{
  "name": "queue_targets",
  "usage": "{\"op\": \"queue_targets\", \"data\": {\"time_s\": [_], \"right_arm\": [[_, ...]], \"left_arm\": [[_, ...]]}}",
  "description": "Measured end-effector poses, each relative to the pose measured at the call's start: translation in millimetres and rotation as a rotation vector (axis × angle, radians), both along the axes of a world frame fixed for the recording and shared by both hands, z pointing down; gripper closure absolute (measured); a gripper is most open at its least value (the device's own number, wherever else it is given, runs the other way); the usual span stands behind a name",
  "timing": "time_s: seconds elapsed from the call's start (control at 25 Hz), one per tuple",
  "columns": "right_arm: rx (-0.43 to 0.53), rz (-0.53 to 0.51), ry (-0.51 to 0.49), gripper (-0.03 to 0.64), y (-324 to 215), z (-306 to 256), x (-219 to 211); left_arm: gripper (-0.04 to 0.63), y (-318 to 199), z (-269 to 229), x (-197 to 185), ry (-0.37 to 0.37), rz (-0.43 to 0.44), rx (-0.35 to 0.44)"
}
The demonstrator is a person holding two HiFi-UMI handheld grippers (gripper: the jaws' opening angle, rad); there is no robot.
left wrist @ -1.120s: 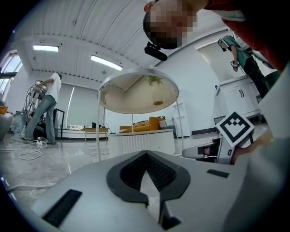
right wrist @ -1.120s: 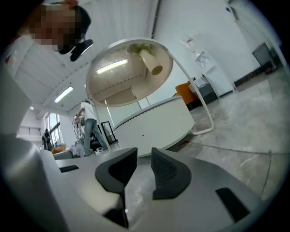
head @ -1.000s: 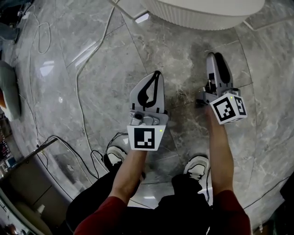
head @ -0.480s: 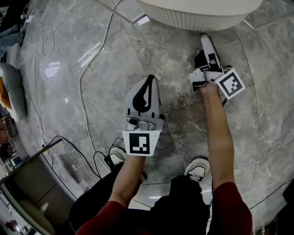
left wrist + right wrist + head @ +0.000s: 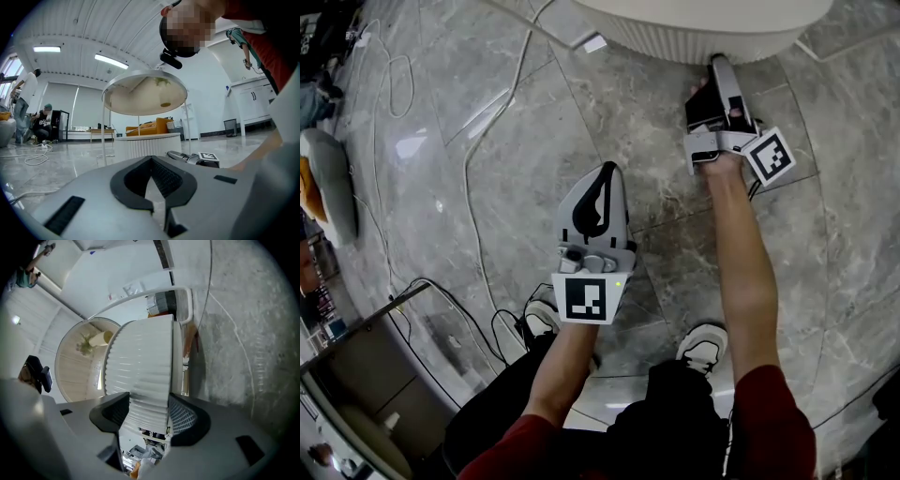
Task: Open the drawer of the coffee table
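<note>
The coffee table (image 5: 675,37) is a low round white piece with a ribbed side, at the top of the head view. My right gripper (image 5: 717,67) lies rolled on its side with its tips at that ribbed wall. Its jaws have just been opening. In the right gripper view the ribbed front (image 5: 140,366) fills the gap of the right gripper (image 5: 147,401), and the pads stand off it. My left gripper (image 5: 607,167) hovers over the floor mid-frame, shut and holding nothing. In the left gripper view the left gripper (image 5: 150,158) faces the table (image 5: 147,143).
Grey marble floor (image 5: 516,112) with white and black cables (image 5: 473,187) trailing at left. The person's shoes (image 5: 703,342) stand below the grippers. A dark cabinet (image 5: 366,375) sits bottom left. A tall round-topped side table (image 5: 145,93) stands over the coffee table.
The right gripper moved up the head view to the table's ribbed side, rolled onto its side and opened its jaws. The left gripper stayed where it was.
</note>
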State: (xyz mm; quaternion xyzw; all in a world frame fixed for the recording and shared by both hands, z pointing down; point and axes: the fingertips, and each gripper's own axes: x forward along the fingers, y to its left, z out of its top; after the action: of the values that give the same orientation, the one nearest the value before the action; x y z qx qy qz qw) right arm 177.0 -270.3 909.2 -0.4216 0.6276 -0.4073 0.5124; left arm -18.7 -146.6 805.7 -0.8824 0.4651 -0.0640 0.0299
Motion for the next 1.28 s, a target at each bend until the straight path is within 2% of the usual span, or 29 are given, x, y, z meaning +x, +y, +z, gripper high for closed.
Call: {"op": "queue_targets", "data": {"time_s": [0.48, 0.6, 0.88, 1.28], "right_arm": [[-0.004, 0.032, -0.008, 0.36, 2, 1, 3], [0.012, 0.017, -0.012, 0.371, 9, -1, -1], [0.029, -0.007, -0.012, 0.373, 61, -8, -15], [0.022, -0.02, -0.008, 0.373, 131, -12, -33]], "left_arm": [[0.581, 7, 1, -7, -0.007, -0.01, 0.002], [0.581, 5, 0, -12, 0.018, -0.037, -0.002], [0.581, 6, -4, -11, 0.066, -0.066, -0.012], [0.581, 22, -3, -12, 0.096, -0.086, -0.03]]}}
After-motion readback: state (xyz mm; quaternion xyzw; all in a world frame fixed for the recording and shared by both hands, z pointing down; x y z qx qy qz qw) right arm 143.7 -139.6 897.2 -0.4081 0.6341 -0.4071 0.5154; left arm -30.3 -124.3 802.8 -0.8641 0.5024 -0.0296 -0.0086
